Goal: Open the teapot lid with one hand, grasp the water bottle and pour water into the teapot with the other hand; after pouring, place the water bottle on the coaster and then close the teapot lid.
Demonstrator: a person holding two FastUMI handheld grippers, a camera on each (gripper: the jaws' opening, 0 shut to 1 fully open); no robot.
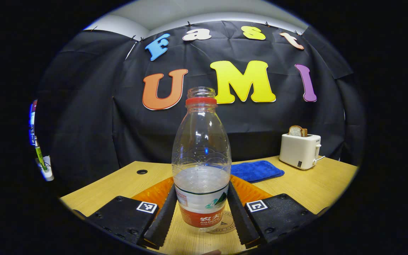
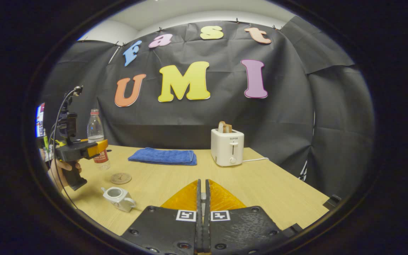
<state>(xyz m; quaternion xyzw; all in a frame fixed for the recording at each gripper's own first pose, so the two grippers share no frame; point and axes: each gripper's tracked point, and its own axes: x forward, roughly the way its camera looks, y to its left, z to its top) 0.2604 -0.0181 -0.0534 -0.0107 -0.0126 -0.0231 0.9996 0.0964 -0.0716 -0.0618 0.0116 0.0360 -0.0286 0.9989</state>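
Note:
In the left gripper view a clear water bottle (image 1: 201, 148) with a red neck ring and no cap stands upright, about a third full. My left gripper (image 1: 201, 193) is shut on its labelled lower part. A round coaster (image 1: 227, 224) lies just under and behind the bottle's base. The right gripper view shows that gripper (image 2: 96, 148), held by a hand, with the bottle (image 2: 96, 136) beside the coaster (image 2: 120, 178). The white teapot (image 2: 119, 198) sits at near left with its top open. My right gripper (image 2: 203, 182) is shut on a small pale piece, apparently the lid's knob; the rest is hidden.
A folded blue cloth (image 2: 162, 156) lies at the back of the wooden table (image 2: 267, 184). To its right a white toaster (image 2: 227, 147) holds a slice of bread, and its cord trails right. The table has a cable hole (image 1: 141, 171) at far left.

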